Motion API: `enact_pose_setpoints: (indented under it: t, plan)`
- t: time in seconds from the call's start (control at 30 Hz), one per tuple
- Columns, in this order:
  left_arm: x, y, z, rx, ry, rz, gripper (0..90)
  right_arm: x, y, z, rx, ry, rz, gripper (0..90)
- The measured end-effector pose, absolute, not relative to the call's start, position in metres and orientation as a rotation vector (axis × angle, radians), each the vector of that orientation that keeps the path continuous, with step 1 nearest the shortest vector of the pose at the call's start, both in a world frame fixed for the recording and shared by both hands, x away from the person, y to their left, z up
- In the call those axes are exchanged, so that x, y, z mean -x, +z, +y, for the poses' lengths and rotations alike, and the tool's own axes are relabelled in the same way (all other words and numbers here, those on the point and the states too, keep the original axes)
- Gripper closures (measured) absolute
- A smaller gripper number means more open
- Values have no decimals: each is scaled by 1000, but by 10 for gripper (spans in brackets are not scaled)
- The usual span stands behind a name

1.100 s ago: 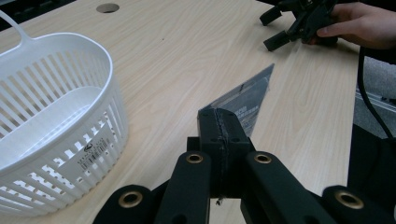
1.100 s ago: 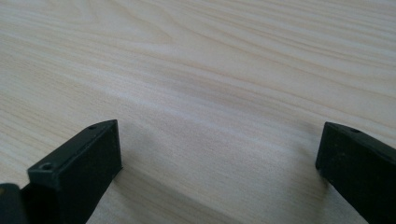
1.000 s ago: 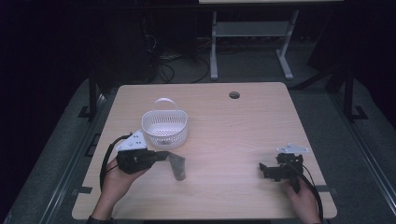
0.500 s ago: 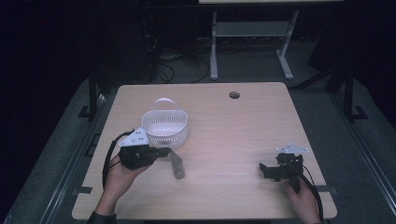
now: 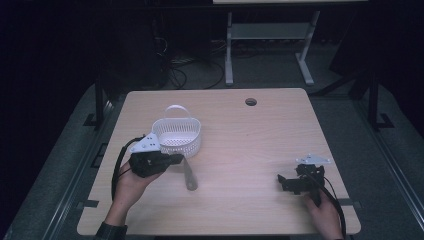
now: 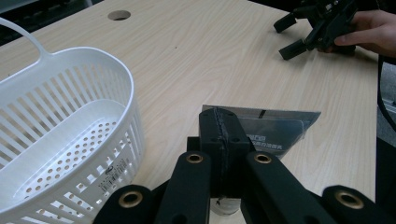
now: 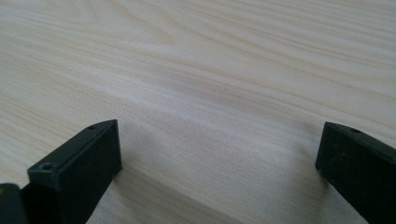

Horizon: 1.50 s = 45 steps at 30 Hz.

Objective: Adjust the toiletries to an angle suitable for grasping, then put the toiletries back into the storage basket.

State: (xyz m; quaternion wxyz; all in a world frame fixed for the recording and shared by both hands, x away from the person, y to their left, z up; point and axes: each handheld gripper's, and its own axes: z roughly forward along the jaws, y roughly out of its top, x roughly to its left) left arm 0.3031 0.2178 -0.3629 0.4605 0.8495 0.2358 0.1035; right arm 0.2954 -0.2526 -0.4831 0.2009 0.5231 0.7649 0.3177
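My left gripper [image 5: 178, 159] is shut on the edge of a flat grey plastic packet [image 5: 189, 175], just in front of a white slotted basket [image 5: 176, 135]. In the left gripper view the jaws meet on the packet [image 6: 275, 134], which hangs close over the wood, and the basket [image 6: 70, 140] stands empty at the left. My right gripper [image 5: 285, 180] rests near the table's front right with its jaws wide apart. Between them in the right gripper view is only bare wood [image 7: 219, 116]. The right gripper [image 6: 299, 33] also appears far off in the left gripper view.
The light wooden table [image 5: 250, 145] has a round cable hole [image 5: 251, 102] near its far edge. Cables trail from both grippers toward the front edge. Beyond the table the floor is dark, with a white frame [image 5: 265, 45] and wires.
My left gripper has moved a little away from the person, toward the basket, taking the packet with it. The right gripper has stayed still.
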Motion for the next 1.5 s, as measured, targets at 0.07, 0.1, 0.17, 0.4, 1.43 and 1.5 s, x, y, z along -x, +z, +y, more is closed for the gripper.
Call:
enact_pose_setpoints:
  t: [0.07,0.1,0.17,0.4,1.43,1.5]
  plan:
    - [-302,-363,219,-2086,248,579,897,-295,-483,-253,-1461,887,2137,0]
    - [-302,-364,219,-2083,249,578,897,-295,-483,-253,-1461,887,2137,0]
    - [-301,-363,221,-2079,242,577,897,-295,-483,-253,-1461,888,2137,0]
    - [-296,-360,226,-2080,223,591,746,-295,-483,-253,-1461,888,2137,0]
    - [-293,-364,196,-2128,210,558,149,-295,-483,-253,-1461,887,2137,0]
    - [-295,-364,194,-2135,206,558,149,-295,-483,-253,-1462,888,2137,0]
